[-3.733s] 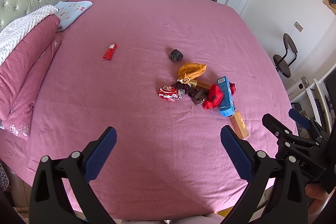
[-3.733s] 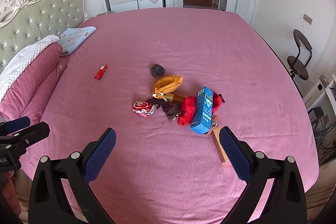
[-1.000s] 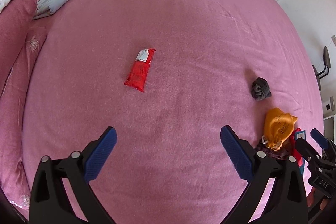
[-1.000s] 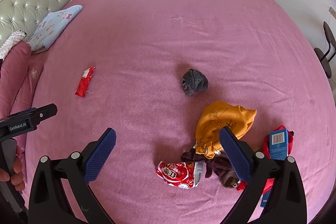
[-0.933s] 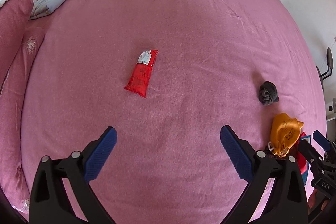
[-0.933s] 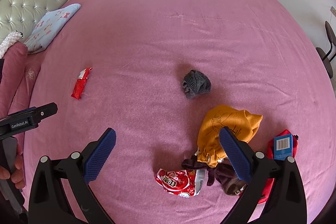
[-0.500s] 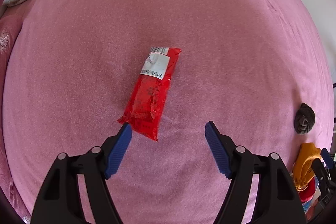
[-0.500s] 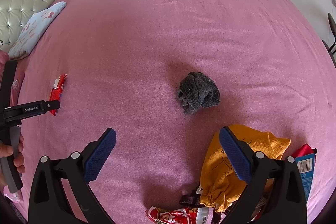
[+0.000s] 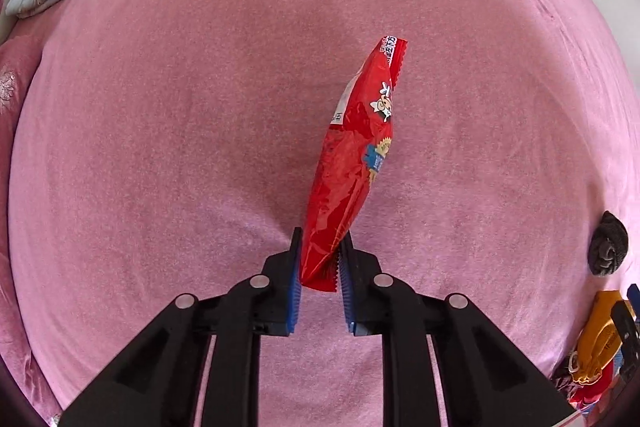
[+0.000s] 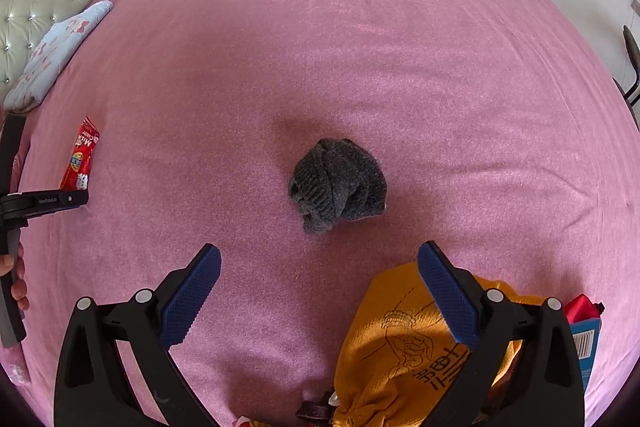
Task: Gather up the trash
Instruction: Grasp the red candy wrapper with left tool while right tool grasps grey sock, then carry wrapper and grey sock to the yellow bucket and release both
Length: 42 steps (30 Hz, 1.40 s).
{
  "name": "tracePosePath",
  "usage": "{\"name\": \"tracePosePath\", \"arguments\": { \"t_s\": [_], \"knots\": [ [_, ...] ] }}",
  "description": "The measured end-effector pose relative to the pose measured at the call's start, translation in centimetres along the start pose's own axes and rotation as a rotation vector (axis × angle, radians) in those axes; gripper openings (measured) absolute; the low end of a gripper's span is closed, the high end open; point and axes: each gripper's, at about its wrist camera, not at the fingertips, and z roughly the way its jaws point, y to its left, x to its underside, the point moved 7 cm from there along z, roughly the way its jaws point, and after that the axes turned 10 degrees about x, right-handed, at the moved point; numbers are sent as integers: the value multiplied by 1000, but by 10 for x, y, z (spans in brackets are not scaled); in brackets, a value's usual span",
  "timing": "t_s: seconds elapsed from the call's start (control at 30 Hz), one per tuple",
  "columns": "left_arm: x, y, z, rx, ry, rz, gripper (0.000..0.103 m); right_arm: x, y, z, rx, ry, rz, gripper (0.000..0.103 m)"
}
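Since 0.5 s ago, L gripper closed on red snack wrapper, lifted off pink bed. R gripper wide open, empty, above grey sock ball.

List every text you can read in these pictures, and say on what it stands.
"MILK CANDY": red wrapper, held in the left gripper.
"GenRobot.AI": left gripper's body, right wrist view.
Chinese print on the wrapper and on the orange bag: not readable.
Barcode digits on the blue box: too small.

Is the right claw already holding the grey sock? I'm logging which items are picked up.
No: the right claw is open and empty, with the grey sock lying on the pink bedspread beyond its fingertips.
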Motion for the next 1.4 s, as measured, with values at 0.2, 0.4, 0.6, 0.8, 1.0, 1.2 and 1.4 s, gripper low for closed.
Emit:
{"name": "tracePosePath", "arguments": {
  "t_s": [0.2,0.4,0.6,0.8,1.0,1.2,1.4],
  "knots": [
    [22,-40,-10,106,-19,38,16,-26,-8,23,2,0,35,91],
    [52,-75,-15,187,0,63,16,-25,-9,49,-76,116,88,42],
    [83,-101,-24,243,7,60,16,-9,-4,16,-141,72,62,36],
    [129,-128,-53,286,21,94,16,33,-1,-50,-258,44,48,36],
    [200,-153,-99,331,51,157,16,95,-2,-125,-306,44,42,36],
    [282,-178,-141,374,99,235,16,166,-27,-184,-283,59,101,36],
    [361,-218,-175,421,161,332,17,231,-75,-229,-260,66,235,36]
  ]
}}
